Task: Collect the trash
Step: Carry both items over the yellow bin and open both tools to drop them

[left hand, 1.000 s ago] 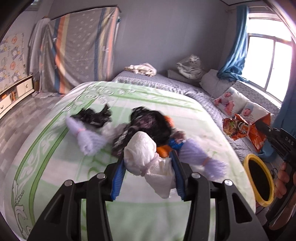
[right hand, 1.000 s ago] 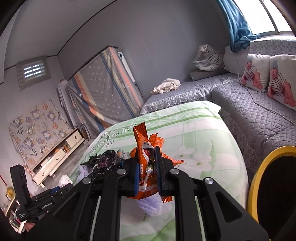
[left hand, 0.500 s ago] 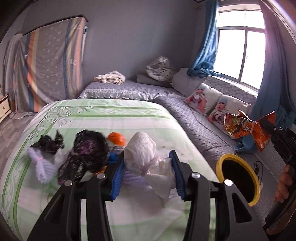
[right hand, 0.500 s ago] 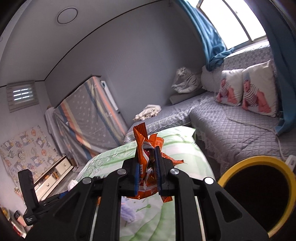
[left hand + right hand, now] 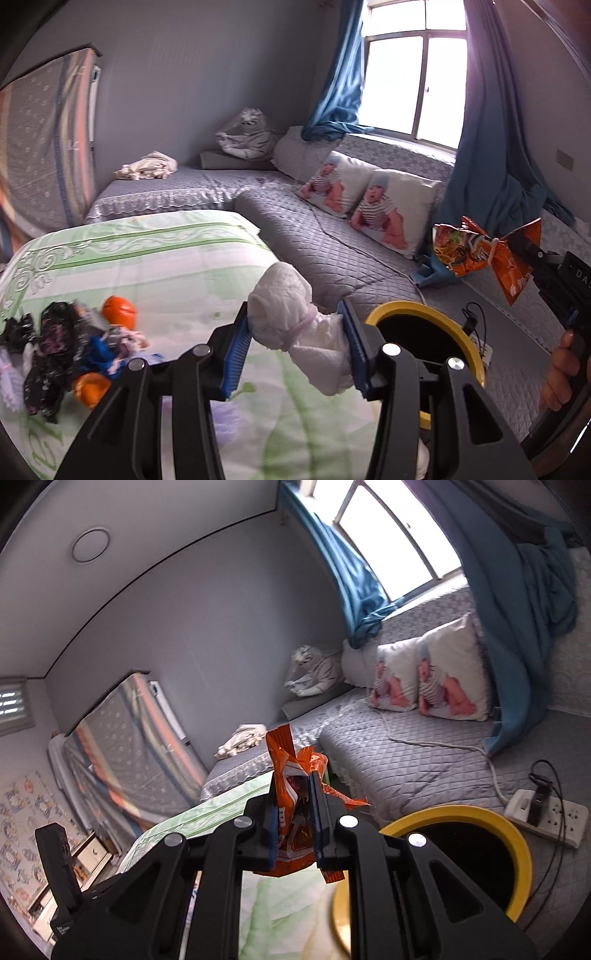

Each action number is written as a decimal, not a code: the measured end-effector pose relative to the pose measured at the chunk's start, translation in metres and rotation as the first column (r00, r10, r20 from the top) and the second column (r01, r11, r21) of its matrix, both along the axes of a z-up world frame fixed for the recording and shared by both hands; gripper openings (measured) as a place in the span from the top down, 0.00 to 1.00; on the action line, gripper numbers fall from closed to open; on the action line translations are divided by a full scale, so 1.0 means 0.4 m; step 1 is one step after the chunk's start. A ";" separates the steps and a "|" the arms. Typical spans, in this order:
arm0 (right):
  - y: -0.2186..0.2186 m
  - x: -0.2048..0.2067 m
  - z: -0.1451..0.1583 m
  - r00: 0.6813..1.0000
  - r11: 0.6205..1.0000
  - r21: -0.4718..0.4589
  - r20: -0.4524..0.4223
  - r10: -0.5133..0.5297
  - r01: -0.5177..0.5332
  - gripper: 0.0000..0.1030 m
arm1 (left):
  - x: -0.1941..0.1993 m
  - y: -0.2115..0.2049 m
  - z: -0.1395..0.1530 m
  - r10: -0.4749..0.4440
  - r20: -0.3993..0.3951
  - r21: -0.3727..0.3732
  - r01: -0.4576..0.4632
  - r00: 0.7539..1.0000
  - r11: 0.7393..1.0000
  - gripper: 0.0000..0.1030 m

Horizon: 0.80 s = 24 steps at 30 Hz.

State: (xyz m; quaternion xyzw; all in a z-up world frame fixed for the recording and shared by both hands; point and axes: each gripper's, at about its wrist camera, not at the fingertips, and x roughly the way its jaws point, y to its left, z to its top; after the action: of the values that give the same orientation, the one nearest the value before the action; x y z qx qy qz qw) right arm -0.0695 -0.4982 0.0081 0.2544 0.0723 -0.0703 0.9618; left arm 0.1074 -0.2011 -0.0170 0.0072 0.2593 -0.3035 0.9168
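Now white tissue wad (image 5: 295, 325) sits clamped in left gripper (image 5: 295, 354).

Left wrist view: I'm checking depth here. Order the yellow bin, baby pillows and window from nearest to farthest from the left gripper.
1. Yellow bin, just right of the left gripper, beside the bed.
2. Baby pillows, farther right, on the grey couch.
3. Window, up behind the pillows.

You face grey walls (image 5: 207, 74) and a bright window (image 5: 413, 70) hung with blue curtains (image 5: 336, 85). A grey quilted sofa (image 5: 332, 243) runs beneath it, with two baby-print pillows (image 5: 369, 206). A striped mattress (image 5: 40, 147) leans against the wall, left of the sofa.
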 end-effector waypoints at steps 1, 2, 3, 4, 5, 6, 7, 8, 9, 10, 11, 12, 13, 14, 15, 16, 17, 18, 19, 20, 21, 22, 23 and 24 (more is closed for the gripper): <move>-0.014 -0.005 -0.005 1.000 1.000 0.004 -0.006 -0.019 0.019 0.87 | 0.002 -0.025 -0.003 -0.019 -0.001 0.003 0.019 1.000 1.000 0.57; -0.020 -0.012 -0.005 0.999 0.999 0.006 -0.009 -0.033 0.033 0.87 | 0.003 -0.040 -0.006 -0.032 -0.004 0.005 0.032 0.999 0.999 0.57; -0.030 -0.016 -0.009 0.999 0.999 0.006 -0.012 -0.046 0.046 0.87 | 0.005 -0.062 -0.010 -0.054 -0.013 0.003 0.054 0.998 0.999 0.57; -0.042 -0.022 -0.015 0.998 0.998 0.005 -0.015 -0.063 0.063 0.87 | 0.007 -0.073 -0.013 -0.071 -0.022 0.000 0.071 0.997 0.997 0.57; -0.047 -0.024 -0.018 0.997 0.997 0.006 -0.018 -0.076 0.076 0.87 | 0.009 -0.089 -0.017 -0.089 -0.032 -0.002 0.089 0.995 0.996 0.57; -0.057 -0.027 -0.024 0.995 0.995 0.007 -0.024 -0.094 0.095 0.87 | 0.010 -0.106 -0.019 -0.103 -0.038 -0.001 0.103 0.994 0.995 0.57; -0.066 -0.029 -0.031 0.994 0.994 0.009 -0.031 -0.108 0.108 0.87 | 0.010 -0.125 -0.024 -0.119 -0.039 0.005 0.119 0.992 0.993 0.57; -0.071 -0.024 -0.036 0.992 0.993 0.013 -0.038 -0.116 0.117 0.87 | 0.009 -0.147 -0.029 -0.135 -0.035 0.014 0.135 0.990 0.991 0.57; -0.077 -0.027 -0.042 0.991 0.992 0.020 -0.045 -0.124 0.125 0.87 | 0.009 -0.160 -0.034 -0.144 -0.035 0.021 0.145 0.989 0.989 0.57; -0.087 -0.029 -0.050 0.990 0.991 0.029 -0.053 -0.132 0.134 0.87 | 0.009 -0.178 -0.040 -0.161 -0.041 0.027 0.162 0.986 0.986 0.57; -0.098 -0.030 -0.061 0.988 0.989 0.039 -0.062 -0.140 0.142 0.87 | 0.009 -0.193 -0.045 -0.178 -0.049 0.029 0.180 0.983 0.983 0.57; -0.107 -0.030 -0.069 0.987 0.988 0.045 -0.069 -0.145 0.148 0.87 | 0.008 -0.210 -0.050 -0.194 -0.058 0.032 0.196 0.979 0.980 0.57; -0.116 -0.031 -0.078 0.986 0.987 0.052 -0.076 -0.151 0.155 0.87 | 0.009 -0.229 -0.058 -0.209 -0.065 0.037 0.212 0.976 0.977 0.57; -0.123 -0.030 -0.083 0.985 0.985 0.057 -0.081 -0.155 0.160 0.87 | 0.009 -0.241 -0.065 -0.218 -0.069 0.042 0.221 0.974 0.974 0.57; -0.131 -0.030 -0.091 0.983 0.984 0.063 -0.088 -0.161 0.166 0.87 | 0.007 -0.255 -0.072 -0.228 -0.073 0.048 0.231 0.971 0.972 0.57; -0.135 -0.029 -0.094 0.982 0.983 0.066 -0.092 -0.163 0.170 0.87 | 0.007 -0.274 -0.081 -0.239 -0.081 0.056 0.244 0.968 0.968 0.57; -0.142 -0.028 -0.101 0.981 0.982 0.070 -0.099 -0.168 0.175 0.87 | 0.008 -0.287 -0.088 -0.245 -0.089 0.062 0.251 0.965 0.966 0.57; -0.147 -0.028 -0.108 0.980 0.981 0.075 -0.105 -0.170 0.179 0.87 | 0.009 -0.301 -0.098 -0.252 -0.100 0.068 0.259 0.963 0.963 0.57; -0.152 -0.026 -0.114 0.979 0.980 0.081 -0.110 -0.172 0.181 0.87 | 0.011 -0.310 -0.103 -0.255 -0.107 0.073 0.263 0.961 0.962 0.57; -0.161 -0.022 -0.123 0.978 0.979 0.088 -0.118 -0.173 0.184 0.87 | 0.012 -0.322 -0.110 -0.257 -0.116 0.077 0.267 0.959 0.961 0.57; -0.168 -0.018 -0.131 0.976 0.978 0.094 -0.126 -0.176 0.188 0.87 | 0.016 -0.334 -0.118 -0.260 -0.124 0.081 0.271 0.958 0.959 0.57; -0.178 -0.015 -0.143 0.974 0.975 0.106 -0.139 -0.180 0.195 0.87 | 0.019 -0.347 -0.127 -0.263 -0.133 0.087 0.276 0.956 0.957 0.57; -0.184 -0.012 -0.150 0.973 0.974 0.114 -0.147 -0.180 0.198 0.87 | 0.020 -0.359 -0.133 -0.267 -0.141 0.088 0.281 0.953 0.956 0.57; -0.192 -0.009 -0.159 0.972 0.972 0.124 -0.154 -0.179 0.198 0.87 | 0.022 -0.369 -0.141 -0.273 -0.150 0.089 0.288 0.950 0.953 0.57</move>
State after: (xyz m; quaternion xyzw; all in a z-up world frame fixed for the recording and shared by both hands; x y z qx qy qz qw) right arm -0.0730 -0.5750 -0.0555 0.3208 0.1208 -0.1743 0.9231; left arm 0.1161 -0.3486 -0.0734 0.0736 0.3339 -0.4161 0.8426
